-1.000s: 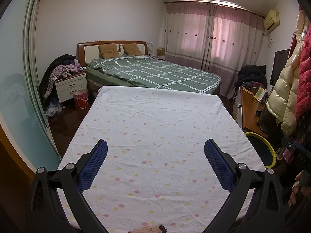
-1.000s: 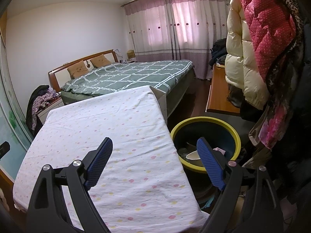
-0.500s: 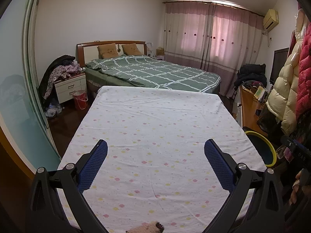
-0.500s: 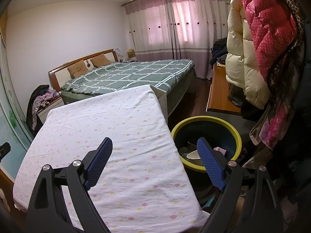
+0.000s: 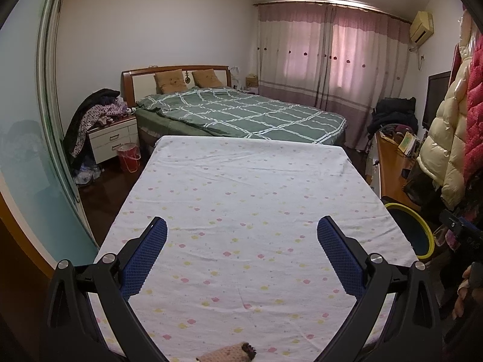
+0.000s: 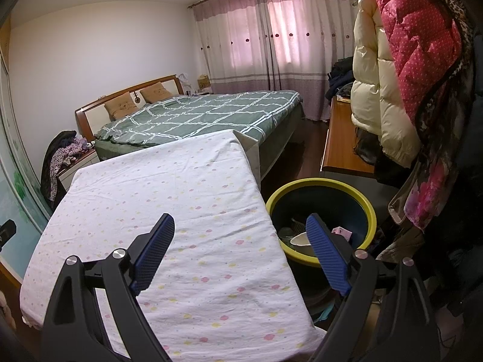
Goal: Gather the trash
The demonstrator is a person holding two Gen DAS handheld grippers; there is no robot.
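Note:
A dark bin with a yellow rim (image 6: pixel 369 211) stands on the floor at the table's right side; it holds a white cup (image 6: pixel 300 240), a pink scrap (image 6: pixel 342 231) and other trash. Its rim also shows in the left wrist view (image 5: pixel 422 226). My right gripper (image 6: pixel 240 221) is open and empty, held over the table's right edge beside the bin. My left gripper (image 5: pixel 241 223) is open and empty above the table (image 5: pixel 241 187), which wears a white cloth with small dots. No trash shows on the cloth.
A knitted pinkish cuff (image 5: pixel 229 354) shows at the near table edge. A green-quilted bed (image 5: pixel 241 114) stands beyond the table. Puffy coats (image 6: pixel 407 60) hang at right over a wooden desk (image 6: pixel 341 138). A nightstand (image 5: pixel 111 138) and red basket (image 5: pixel 129 157) stand at far left.
Both views have shifted only slightly. The knitted cuff at the near edge has moved a little to the right. Both grippers stay open.

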